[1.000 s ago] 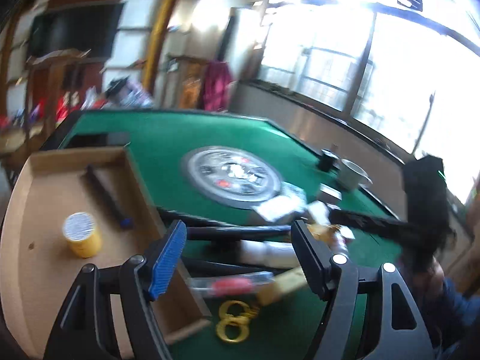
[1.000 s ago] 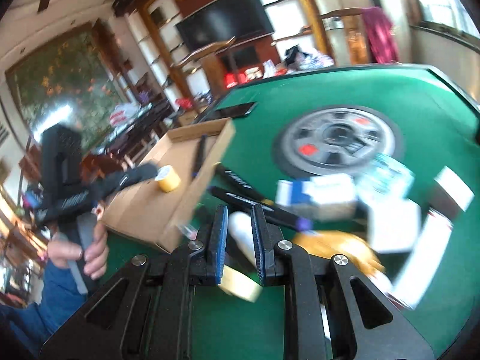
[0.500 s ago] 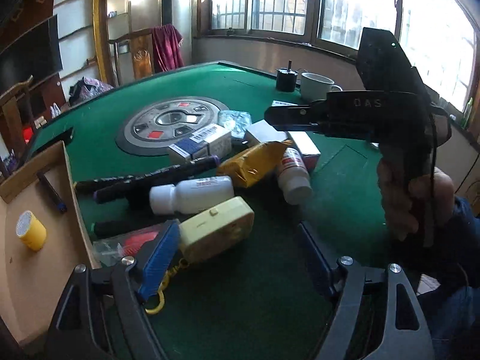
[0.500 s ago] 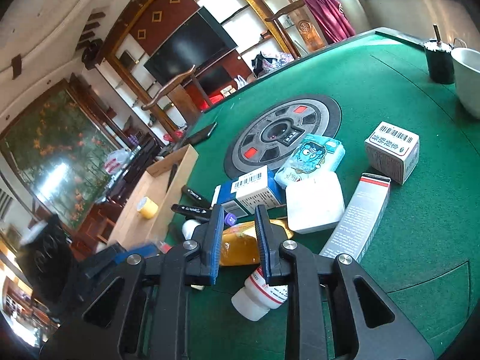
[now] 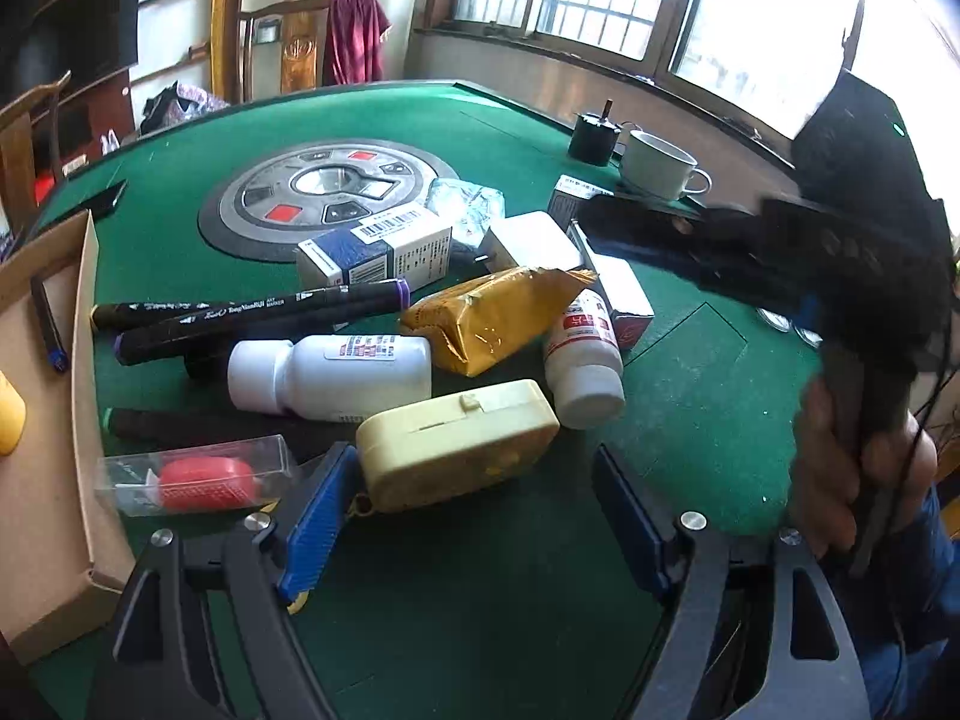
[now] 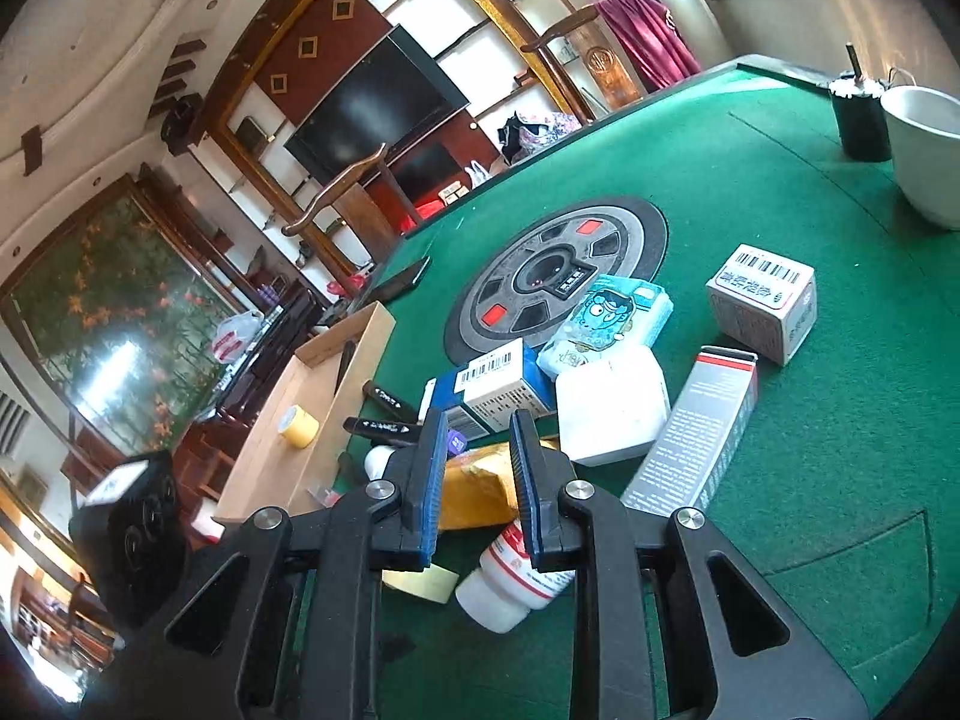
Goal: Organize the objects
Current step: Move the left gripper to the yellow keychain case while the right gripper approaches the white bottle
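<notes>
Bottles (image 5: 336, 375) and boxes (image 5: 375, 252) are lying on the green tabletop (image 5: 690, 408). Left fingers (image 5: 318, 516) are gaping wide, grasping nothing. Right fingers (image 6: 528, 480) are nearly clenched, empty.

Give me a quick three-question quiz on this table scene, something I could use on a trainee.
1. True or false: the left claw stands open, clamped on nothing.
2. What lies in the cardboard tray? A) a yellow tape roll B) a white mug C) a blue box
3. Fill in: the white bottle nearest the tray lies on its ___.

Key: 1 true; 2 A; 3 side.
</notes>
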### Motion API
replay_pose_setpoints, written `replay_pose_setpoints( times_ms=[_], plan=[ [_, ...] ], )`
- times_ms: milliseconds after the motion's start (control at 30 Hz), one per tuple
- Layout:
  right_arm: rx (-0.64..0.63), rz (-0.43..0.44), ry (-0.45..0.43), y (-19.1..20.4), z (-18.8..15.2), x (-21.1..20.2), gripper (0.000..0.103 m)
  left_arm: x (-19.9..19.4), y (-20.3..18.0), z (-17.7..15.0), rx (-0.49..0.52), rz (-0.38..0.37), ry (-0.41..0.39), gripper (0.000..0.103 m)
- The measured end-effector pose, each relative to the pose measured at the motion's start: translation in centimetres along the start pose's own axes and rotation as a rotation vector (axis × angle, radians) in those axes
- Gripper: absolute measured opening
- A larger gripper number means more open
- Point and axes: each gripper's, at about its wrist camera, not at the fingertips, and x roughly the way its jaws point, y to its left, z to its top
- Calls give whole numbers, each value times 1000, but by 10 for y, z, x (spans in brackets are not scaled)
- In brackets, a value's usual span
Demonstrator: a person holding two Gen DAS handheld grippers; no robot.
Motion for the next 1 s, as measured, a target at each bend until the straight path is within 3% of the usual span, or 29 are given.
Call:
replay_pose_setpoints(
  times_ms=[100,233,300,433,567,800,933,1000],
  plan=[
    [-2,3,3,-1,-7,-7,21,2,-12,-2,37,-19,29,79],
    [8,15,16,-6,-12,-16,21,-7,-38,-8,105,-134,42,79],
    [20,16,29,-10,-14,-19,21,-12,-40,-7,100,-139,27,80],
    [37,-19,56,-15,-20,-25,21,-10,-38,-2,80,-58,11,80],
    [18,-51,100,-11,-28,-25,21,-4,-51,-8,152,10,33,80],
    [-21,-141,186,-3,-32,-7,21,16,-68,-8,235,53,75,80],
    [-39,-174,220,1,-26,9,42,25,-69,-7,243,79,112,81],
    [-47,-191,230,3,-22,19,43,28,-65,-5,214,62,124,81]
  ],
)
